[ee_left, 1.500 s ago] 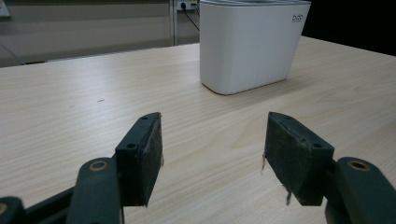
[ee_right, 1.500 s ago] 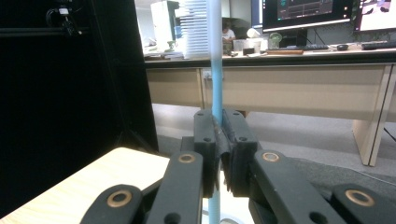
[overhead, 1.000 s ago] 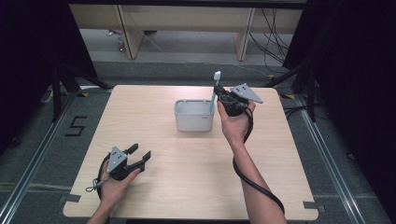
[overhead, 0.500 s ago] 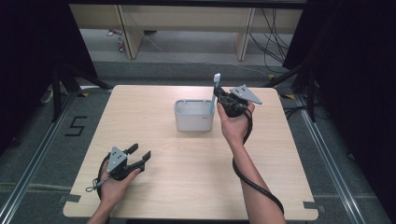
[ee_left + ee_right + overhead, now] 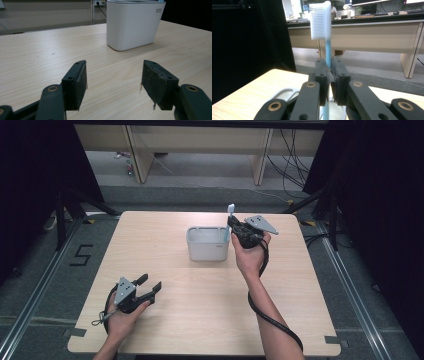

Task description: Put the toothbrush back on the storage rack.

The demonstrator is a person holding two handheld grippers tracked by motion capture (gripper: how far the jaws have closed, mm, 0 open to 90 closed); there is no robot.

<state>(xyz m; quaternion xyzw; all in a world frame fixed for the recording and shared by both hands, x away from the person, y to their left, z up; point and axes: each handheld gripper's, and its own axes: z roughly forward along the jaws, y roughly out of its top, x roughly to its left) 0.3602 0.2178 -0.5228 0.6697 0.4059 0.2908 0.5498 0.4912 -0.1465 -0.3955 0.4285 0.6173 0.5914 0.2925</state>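
A light blue toothbrush (image 5: 325,27) with a white bristle head stands upright, and my right gripper (image 5: 328,75) is shut on its handle. In the high view that right gripper (image 5: 235,227) hovers over the right rim of a white rectangular bin (image 5: 207,251) at mid table, with the toothbrush (image 5: 229,217) rising above it and its lower end over the bin's opening. My left gripper (image 5: 149,287) rests near the table's front left, open and holding nothing. In its own view the left gripper (image 5: 113,75) points toward the white bin (image 5: 133,23), far short of it.
The light wooden table (image 5: 210,320) has bare surface between the two hands. Black curtains flank both sides. Desk legs and cables (image 5: 290,155) stand on the floor beyond the far edge. A floor mark reading 5 (image 5: 81,255) lies left of the table.
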